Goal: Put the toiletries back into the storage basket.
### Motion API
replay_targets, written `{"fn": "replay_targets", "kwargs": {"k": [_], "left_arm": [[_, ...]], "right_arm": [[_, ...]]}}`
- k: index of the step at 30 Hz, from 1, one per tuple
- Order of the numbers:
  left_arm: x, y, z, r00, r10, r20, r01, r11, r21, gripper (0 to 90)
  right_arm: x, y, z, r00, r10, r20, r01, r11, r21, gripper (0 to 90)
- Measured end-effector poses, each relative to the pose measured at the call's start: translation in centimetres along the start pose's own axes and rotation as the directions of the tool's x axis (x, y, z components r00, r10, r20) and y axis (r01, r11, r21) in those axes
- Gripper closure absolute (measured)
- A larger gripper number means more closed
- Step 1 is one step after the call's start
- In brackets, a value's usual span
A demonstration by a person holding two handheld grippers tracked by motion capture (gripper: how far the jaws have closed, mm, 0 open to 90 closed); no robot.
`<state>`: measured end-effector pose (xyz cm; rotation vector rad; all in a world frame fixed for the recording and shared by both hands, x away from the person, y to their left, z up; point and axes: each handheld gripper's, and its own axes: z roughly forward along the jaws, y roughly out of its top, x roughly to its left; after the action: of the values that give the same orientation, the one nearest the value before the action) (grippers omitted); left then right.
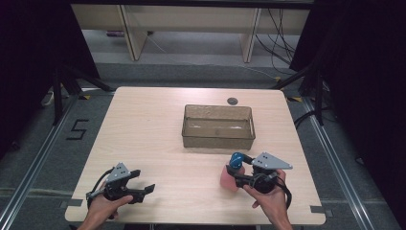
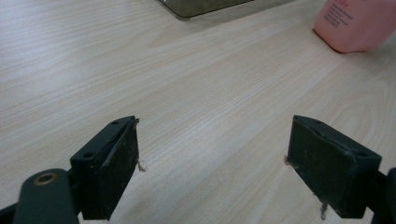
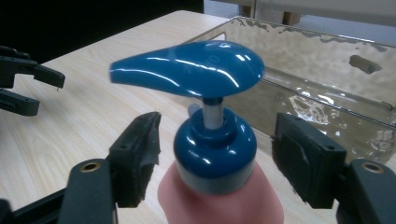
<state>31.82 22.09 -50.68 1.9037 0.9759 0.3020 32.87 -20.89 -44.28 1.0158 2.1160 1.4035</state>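
The pink pump bottle (image 1: 231, 176) is standing at five o'clock on the surface (image 1: 158, 139). The right gripper (image 3: 215, 158) is straddling its blue collar, fingers apart; a high squeeze risks tipping it. The left gripper (image 2: 212, 163) is sitting spread, idle.

1. Pink pump bottle (image 1: 230, 178): upright on the bench, lower right of centre in the high view. Blue collar and blue pump head (image 3: 189, 67) on a white stem, spout pointing left in the right gripper view.
2. Clear smoky bin (image 1: 218, 139): rectangular, open-topped, centre of the high view, just beyond the bottle, apart from it.
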Motion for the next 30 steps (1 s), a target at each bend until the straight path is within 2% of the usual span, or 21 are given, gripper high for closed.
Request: {"fn": "replay_targets", "kwargs": {"k": [1, 3, 5, 7, 10, 11, 13, 14, 16, 17, 18, 21, 22, 23, 27, 28, 30], "left_arm": [[0.0, 0.0, 0.0, 1.0, 0.001, 0.001, -0.001, 1.0, 0.001, 15.9], [0.0, 0.0, 0.0, 1.0, 0.001, 0.001, -0.001, 1.0, 0.001, 15.9], [0.0, 0.0, 0.0, 1.0, 0.003, 0.003, -0.003, 1.0, 0.004, 15.9], [0.0, 0.0, 0.0, 1.0, 0.004, 0.004, -0.004, 1.0, 0.004, 15.9], [0.0, 0.0, 0.0, 1.0, 0.003, 0.003, -0.003, 1.0, 0.003, 15.9], [0.0, 0.0, 0.0, 1.0, 0.003, 0.003, -0.003, 1.0, 0.004, 15.9], [0.0, 0.0, 0.0, 1.0, 0.003, 0.003, -0.003, 1.0, 0.004, 15.9], [0.0, 0.0, 0.0, 1.0, 0.002, 0.003, -0.002, 1.0, 0.003, 15.9], [0.0, 0.0, 0.0, 1.0, 0.0, 0.001, 0.0, 1.0, 0.0, 15.9], [0.0, 0.0, 0.0, 1.0, 0.001, 0.003, -0.001, 1.0, 0.001, 15.9], [0.0, 0.0, 0.0, 1.0, 0.001, 0.003, -0.001, 1.0, 0.001, 15.9], [0.0, 0.0, 0.0, 1.0, 0.0, -0.002, 0.0, 1.0, -0.006, 15.9], [0.0, 0.0, -0.1, 1.0, 0.001, -0.005, -0.001, 1.0, 0.006, 15.9], [0.0, 0.1, -0.1, 1.0, 0.001, -0.009, -0.001, 0.9999, 0.01, 15.9], [0.0, 0.1, -0.1, 1.0, -0.001, -0.01, 0.001, 1.0, 0.009, 15.9], [0.0, 0.0, -0.1, 1.0, 0.0, -0.007, 0.0, 1.0, 0.006, 15.9], [0.0, 0.0, -0.1, 1.0, -0.003, -0.008, 0.003, 1.0, 0.003, 15.9]], "right_arm": [[0.0, 0.0, 0.2, 0.9997, 0.02, -0.017, -0.02, 1.0, -0.002, 36.0], [-0.3, -0.1, 0.4, 1.0, 0.005, 0.001, -0.005, 1.0, 0.0, 39.0], [-0.2, -0.2, 0.6, 0.9996, 0.02, -0.018, -0.02, 1.0, 0.007, 39.9], [-0.3, -0.2, 0.6, 1.0, 0.005, -0.004, -0.005, 1.0, 0.006, 41.2], [-0.1, -0.3, 0.7, 0.9999, 0.014, -0.01, -0.014, 1.0, 0.014, 44.7], [-0.2, -0.3, 0.8, 0.9999, -0.003, -0.013, 0.003, 1.0, 0.013, 46.4], [-0.1, -0.4, 0.8, 0.9997, 0.0, -0.024, 0.001, 1.0, 0.016, 50.1], [0.1, -0.3, 0.8, 0.9993, -0.037, -0.008, 0.037, 0.999, 0.014, 52.4], [0.2, -0.3, 0.8, 0.9989, -0.047, -0.001, 0.047, 0.999, 0.007, 52.8], [0.6, -0.2, 0.7, 0.9998, -0.022, 0.003, 0.021, 0.999, 0.032, 53.1], [0.6, -0.2, 0.7, 0.9998, -0.022, 0.003, 0.021, 0.999, 0.032, 53.1], [0.7, 0.0, 0.8, 0.9989, -0.042, 0.022, 0.041, 0.999, 0.033, 53.2], [0.9, 0.0, 0.8, 0.9995, -0.021, 0.025, 0.02, 0.999, 0.037, 53.3], [0.9, 0.1, 0.8, 0.9993, -0.029, 0.022, 0.028, 0.999, 0.039, 53.3], [0.9, 0.8, 0.7, 0.9992, -0.036, 0.015, 0.036, 0.999, 0.007, 53.3], [0.9, 1.2, 0.4, 0.9989, -0.038, 0.029, 0.038, 0.999, 0.008, 53.3], [0.9, 1.5, 0.4, 0.9996, -0.02, 0.021, 0.02, 1.0, -0.011, 53.3]]}}
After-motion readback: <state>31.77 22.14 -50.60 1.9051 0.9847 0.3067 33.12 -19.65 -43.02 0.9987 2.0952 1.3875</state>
